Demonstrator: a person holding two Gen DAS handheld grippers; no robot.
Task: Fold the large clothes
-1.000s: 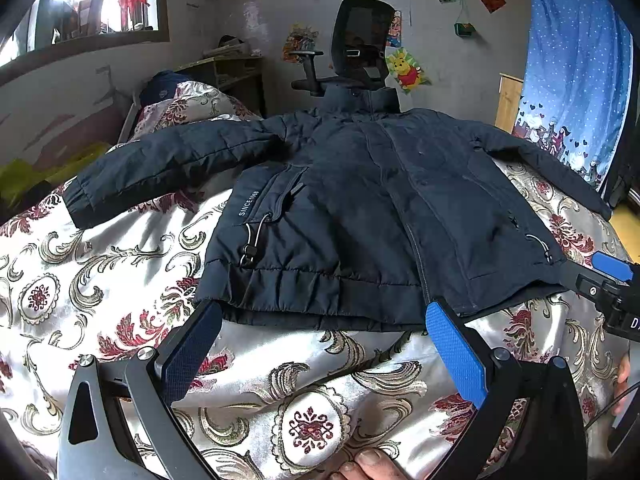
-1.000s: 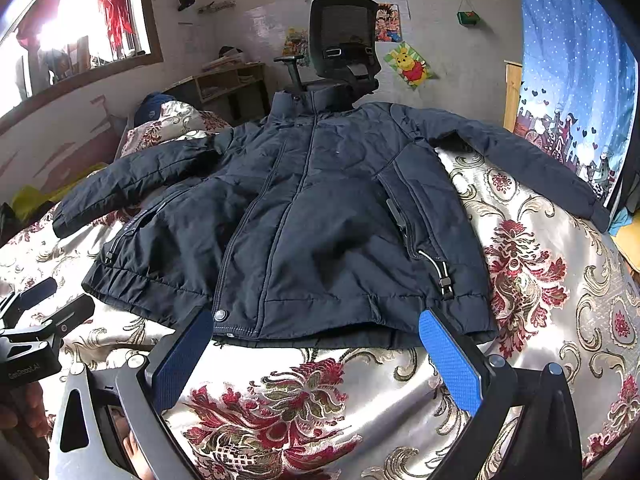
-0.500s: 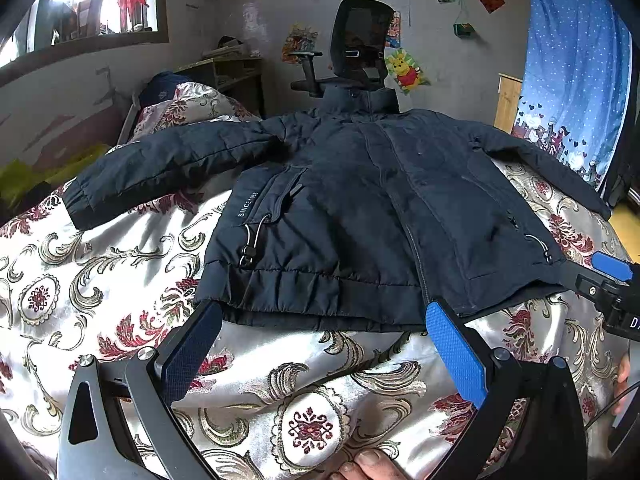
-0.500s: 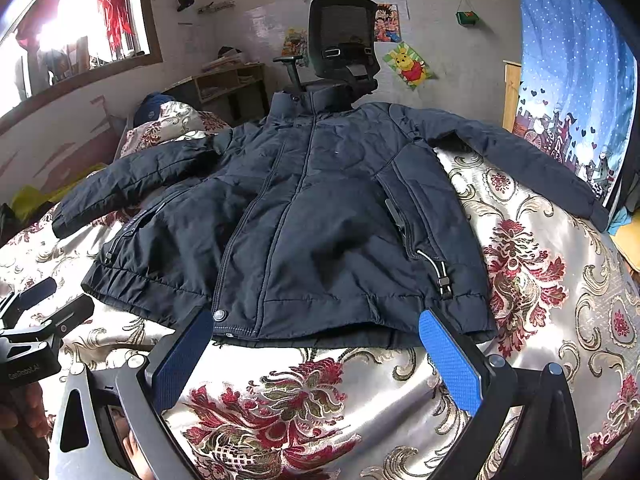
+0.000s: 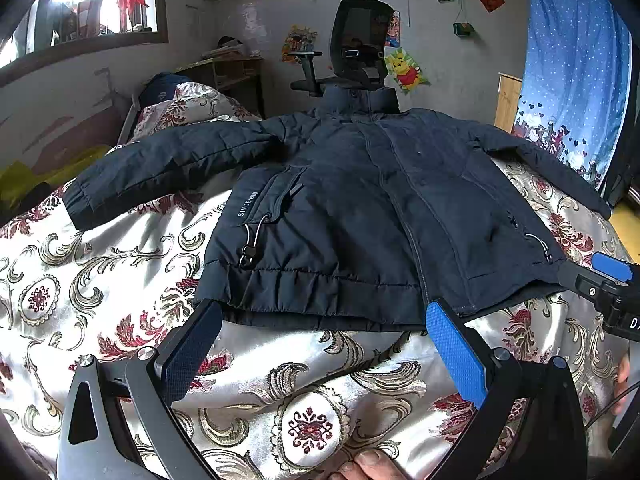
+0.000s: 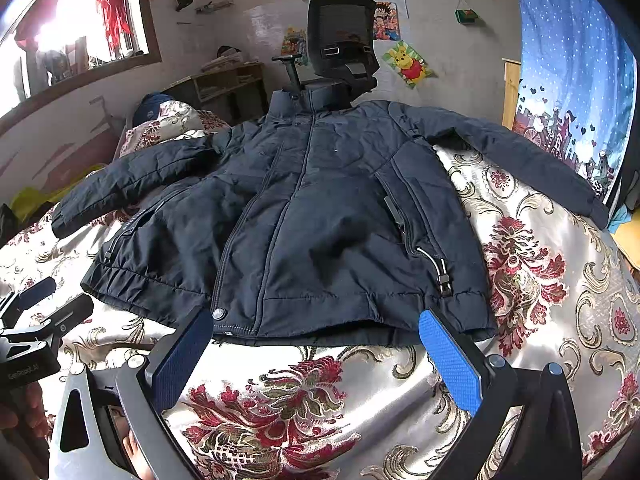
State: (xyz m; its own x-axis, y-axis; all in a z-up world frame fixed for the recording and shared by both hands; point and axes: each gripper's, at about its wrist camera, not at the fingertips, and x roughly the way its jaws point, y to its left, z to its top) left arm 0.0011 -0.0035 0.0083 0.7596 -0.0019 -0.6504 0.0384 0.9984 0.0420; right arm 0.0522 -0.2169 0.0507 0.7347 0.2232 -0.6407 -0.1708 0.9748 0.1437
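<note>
Dark navy jacket spread flat, front up and zipped, on floral bedspread, both sleeves stretched out sideways, collar toward black office chair. Left gripper spread wide, empty, poised just short of the hem. Right gripper likewise gaping, gripping nothing, near the hem's right half
</note>
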